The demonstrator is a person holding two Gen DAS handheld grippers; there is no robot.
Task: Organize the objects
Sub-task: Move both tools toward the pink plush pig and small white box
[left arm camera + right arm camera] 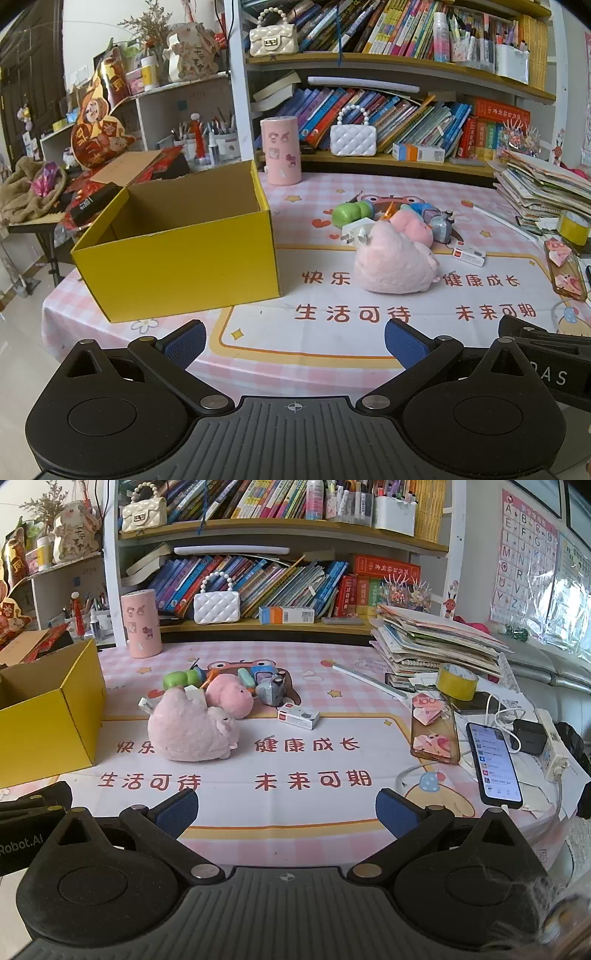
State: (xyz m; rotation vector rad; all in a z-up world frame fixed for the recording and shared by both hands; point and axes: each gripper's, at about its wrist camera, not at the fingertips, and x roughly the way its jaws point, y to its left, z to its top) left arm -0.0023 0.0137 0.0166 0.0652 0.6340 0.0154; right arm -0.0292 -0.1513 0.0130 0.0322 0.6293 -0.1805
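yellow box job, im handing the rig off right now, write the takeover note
Left gripper: open, holds nothing, low over the near table edge.
Right gripper: open, holds nothing, beside it.
Yellow box: on the table's left side, lid flap open; nothing visible inside.
Pile to its right: big pink plush nearest, smaller pink plush, green toy, grey toy, small white carton.
Done: nothing packed as far as visible.
Left: probably move the pile into the box, big plush first.

Fuzzy pink plush pig, matt yellow cardboard box.
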